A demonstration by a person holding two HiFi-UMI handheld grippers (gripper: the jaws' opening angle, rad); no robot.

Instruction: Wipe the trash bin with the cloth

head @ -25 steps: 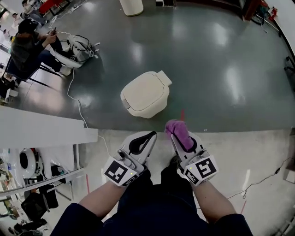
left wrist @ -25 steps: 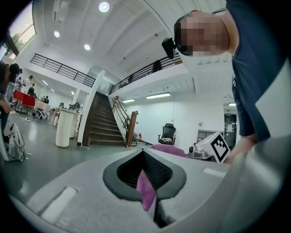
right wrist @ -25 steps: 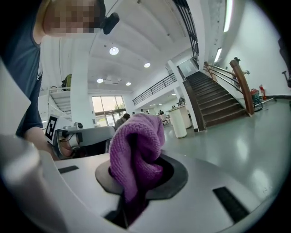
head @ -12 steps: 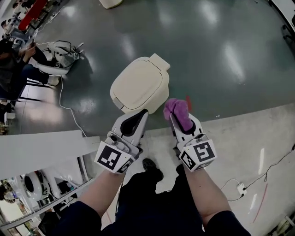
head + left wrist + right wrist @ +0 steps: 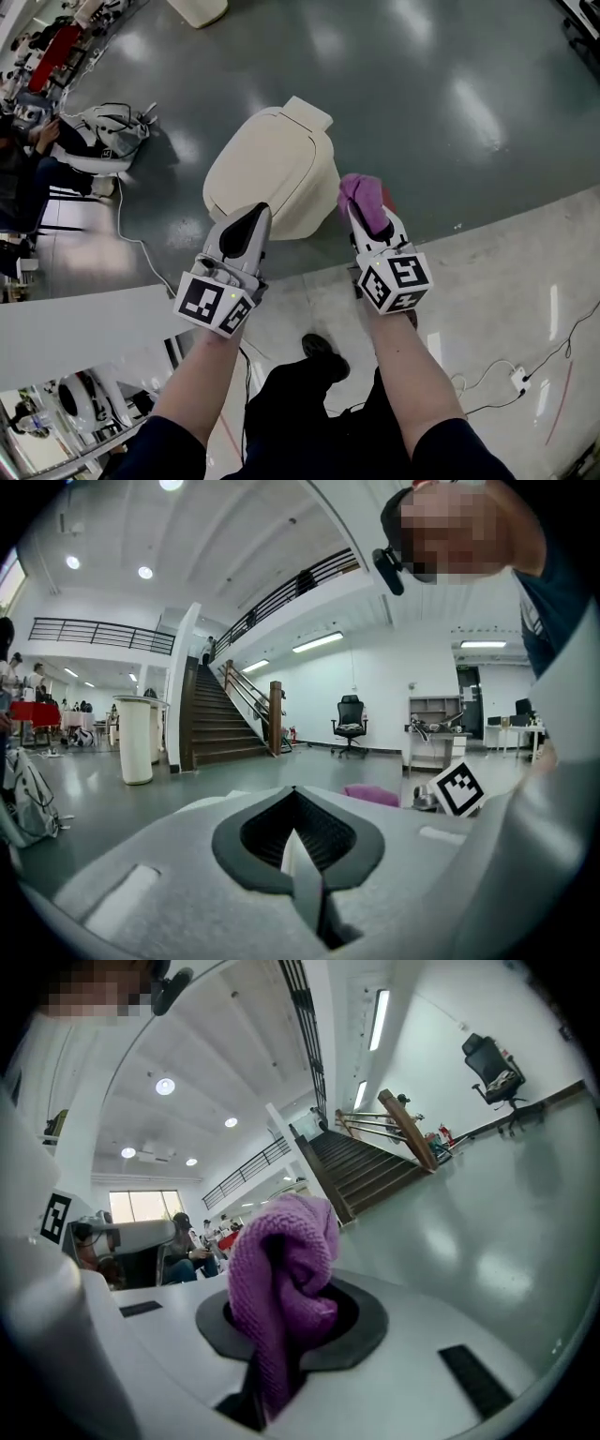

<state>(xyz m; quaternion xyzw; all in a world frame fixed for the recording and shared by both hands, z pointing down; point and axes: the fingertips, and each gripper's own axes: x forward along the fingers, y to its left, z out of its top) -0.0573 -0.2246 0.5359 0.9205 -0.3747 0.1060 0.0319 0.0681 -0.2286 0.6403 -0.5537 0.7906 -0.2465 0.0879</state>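
The cream trash bin [image 5: 272, 169] stands on the dark floor with its lid down, just ahead of both grippers. My left gripper [image 5: 253, 216] is shut with nothing in it, and its tip overlaps the bin's near side in the head view. My right gripper [image 5: 366, 217] is shut on a bunched purple cloth [image 5: 363, 199], held beside the bin's right edge. In the right gripper view the cloth [image 5: 279, 1283] sticks up out of the right gripper [image 5: 281, 1344]. In the left gripper view the left gripper [image 5: 296, 846] has its jaws together, with the cloth [image 5: 372, 794] visible beyond it.
A seated person [image 5: 21, 164] and a white bag [image 5: 108, 131] are at the far left, with a cable [image 5: 127, 225] trailing over the floor. A second bin [image 5: 197, 9] stands at the top. A white ledge [image 5: 84, 323] lies lower left, a power strip [image 5: 518, 378] lower right.
The person has stepped up to the bin, which now sits larger and nearer. Both grippers have moved forward to its near side, the cloth still held in the right one.
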